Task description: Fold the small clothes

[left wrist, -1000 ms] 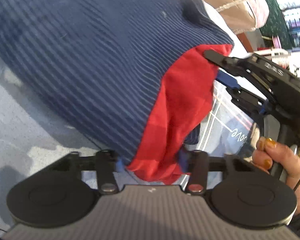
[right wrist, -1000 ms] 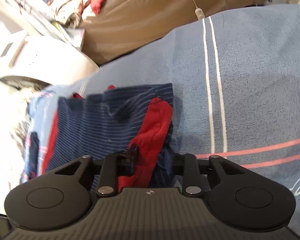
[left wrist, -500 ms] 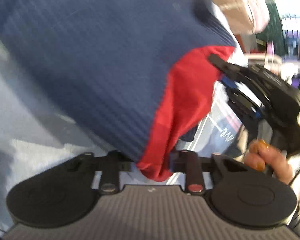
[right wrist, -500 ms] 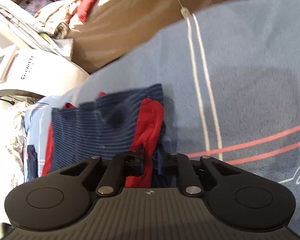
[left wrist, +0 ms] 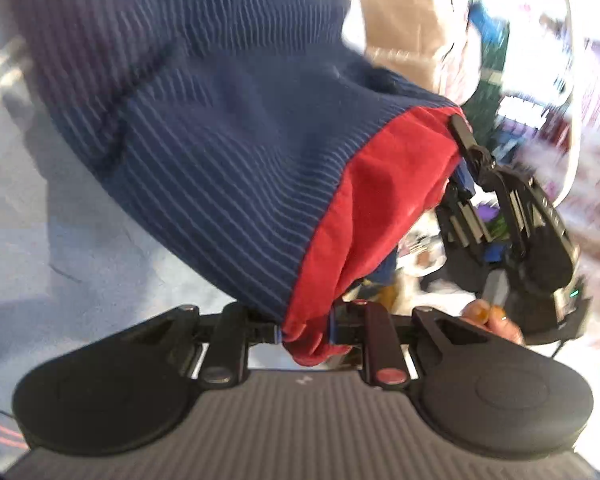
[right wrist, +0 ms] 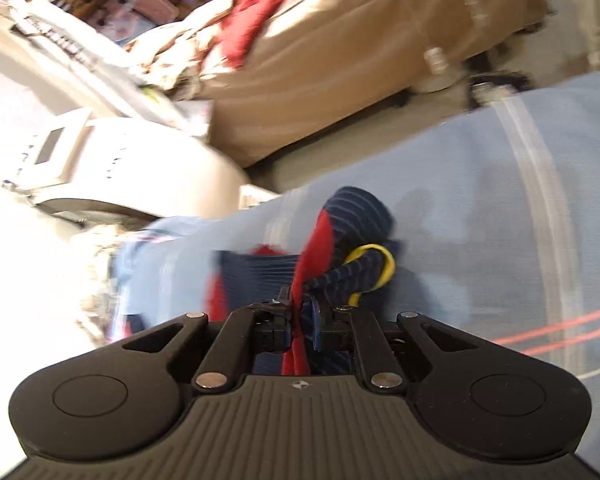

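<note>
Left wrist view: the left gripper is clamped on the red hem band of a small navy striped garment, with a bunched fold of red cloth pinched between the pads. The jaws are closing by a last small amount on that fold. At the far end of the same band, the right gripper is seen gripping the other corner, held by a hand. In the right wrist view the right gripper is likewise clenched on red and navy cloth, with a yellow trim loop just beyond. The garment is held raised between both grippers above a light blue bed cover. It is judged light, soft and limp, sagging wherever unsupported. Hold is best taken at the doubled hem corners, where the seam resists slipping.
</note>
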`<state>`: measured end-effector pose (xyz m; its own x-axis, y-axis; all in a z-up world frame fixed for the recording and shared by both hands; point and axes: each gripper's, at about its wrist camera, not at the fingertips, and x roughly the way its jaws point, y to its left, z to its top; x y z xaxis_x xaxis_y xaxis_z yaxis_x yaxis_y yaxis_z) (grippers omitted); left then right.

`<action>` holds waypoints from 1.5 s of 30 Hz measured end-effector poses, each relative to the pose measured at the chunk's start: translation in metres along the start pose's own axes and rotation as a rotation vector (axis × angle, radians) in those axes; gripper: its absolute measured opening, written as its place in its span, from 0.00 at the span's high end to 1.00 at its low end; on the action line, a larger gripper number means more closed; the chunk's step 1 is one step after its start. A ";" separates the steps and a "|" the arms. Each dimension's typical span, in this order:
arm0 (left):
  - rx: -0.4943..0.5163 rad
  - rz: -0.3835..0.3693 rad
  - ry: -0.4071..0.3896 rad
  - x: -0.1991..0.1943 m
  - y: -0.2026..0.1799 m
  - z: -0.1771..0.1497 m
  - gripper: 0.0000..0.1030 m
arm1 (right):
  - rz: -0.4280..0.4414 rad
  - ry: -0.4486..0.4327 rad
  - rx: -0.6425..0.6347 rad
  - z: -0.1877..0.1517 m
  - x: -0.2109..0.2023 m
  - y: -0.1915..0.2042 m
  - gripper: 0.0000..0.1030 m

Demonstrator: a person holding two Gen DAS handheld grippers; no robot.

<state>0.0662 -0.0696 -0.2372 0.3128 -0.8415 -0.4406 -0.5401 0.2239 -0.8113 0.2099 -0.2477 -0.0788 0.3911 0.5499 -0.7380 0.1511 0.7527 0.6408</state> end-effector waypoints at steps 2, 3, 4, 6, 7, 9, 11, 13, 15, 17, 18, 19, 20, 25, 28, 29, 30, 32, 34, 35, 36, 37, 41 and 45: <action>-0.024 -0.051 -0.037 -0.031 0.002 0.015 0.83 | 0.033 0.020 -0.004 0.005 0.022 0.026 0.83; -0.032 -0.064 -0.062 -0.047 0.005 0.024 0.82 | 0.051 0.038 -0.014 0.008 0.037 0.041 0.83; -0.050 -0.066 -0.098 -0.064 0.010 0.033 0.82 | 0.060 0.053 -0.026 0.008 0.052 0.054 0.83; -0.078 -0.067 -0.159 -0.097 0.021 0.053 0.82 | 0.067 0.090 -0.046 0.006 0.087 0.077 0.83; -0.102 -0.065 -0.189 -0.111 0.029 0.062 0.82 | 0.066 0.108 -0.040 0.003 0.104 0.084 0.83; -0.168 -0.078 -0.217 -0.132 0.048 0.080 0.80 | 0.025 0.135 -0.045 -0.005 0.139 0.097 0.82; -0.191 -0.060 -0.234 -0.147 0.062 0.094 0.79 | -0.011 0.148 -0.042 -0.013 0.167 0.101 0.77; -0.190 -0.040 -0.253 -0.160 0.070 0.102 0.75 | -0.014 0.142 -0.040 -0.021 0.184 0.104 0.63; -0.191 -0.047 -0.262 -0.185 0.072 0.108 0.70 | 0.012 0.111 -0.047 -0.023 0.181 0.110 0.59; -0.151 -0.019 -0.262 -0.204 0.068 0.114 0.56 | 0.005 0.069 -0.144 -0.021 0.166 0.122 0.58; -0.090 0.025 -0.283 -0.215 0.066 0.119 0.47 | -0.016 0.054 -0.205 -0.020 0.157 0.127 0.58; 0.001 0.093 -0.312 -0.220 0.057 0.122 0.43 | -0.048 0.035 -0.285 -0.020 0.146 0.130 0.58; 0.110 0.173 -0.345 -0.224 0.044 0.124 0.43 | -0.087 0.021 -0.361 -0.022 0.136 0.133 0.58; 0.583 0.377 -0.487 -0.271 -0.031 0.104 0.47 | -0.188 0.021 -0.601 -0.050 0.094 0.116 0.56; 0.738 0.317 -0.313 -0.242 -0.067 0.097 0.50 | -0.150 0.058 -0.591 -0.074 0.086 0.097 0.57; 0.779 0.311 -0.264 -0.229 -0.073 0.095 0.50 | -0.151 0.069 -0.587 -0.082 0.089 0.093 0.57; 0.804 0.316 -0.236 -0.217 -0.077 0.095 0.52 | -0.166 0.078 -0.584 -0.090 0.095 0.090 0.57; 0.829 0.368 -0.185 -0.192 -0.076 0.101 0.55 | -0.198 0.079 -0.557 -0.101 0.098 0.080 0.57; 0.844 0.472 -0.201 -0.173 -0.068 0.112 0.63 | -0.218 0.080 -0.548 -0.109 0.102 0.073 0.57; 0.863 0.532 -0.225 -0.166 -0.062 0.116 0.65 | -0.237 0.072 -0.554 -0.112 0.105 0.071 0.57; 0.870 0.573 -0.243 -0.165 -0.057 0.119 0.65 | -0.253 0.065 -0.556 -0.117 0.109 0.072 0.57; 0.872 0.606 -0.251 -0.162 -0.051 0.123 0.65 | -0.261 0.065 -0.556 -0.119 0.109 0.071 0.56; 0.963 0.684 -0.235 -0.154 -0.039 0.125 0.65 | -0.294 0.065 -0.527 -0.124 0.119 0.064 0.50; 0.987 0.702 -0.241 -0.148 -0.049 0.115 0.63 | -0.311 0.067 -0.483 -0.119 0.126 0.061 0.39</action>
<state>0.1365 0.1005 -0.1772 0.3856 -0.3003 -0.8724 0.1387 0.9537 -0.2670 0.1602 -0.0893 -0.1572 0.3343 0.2857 -0.8981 -0.1880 0.9540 0.2335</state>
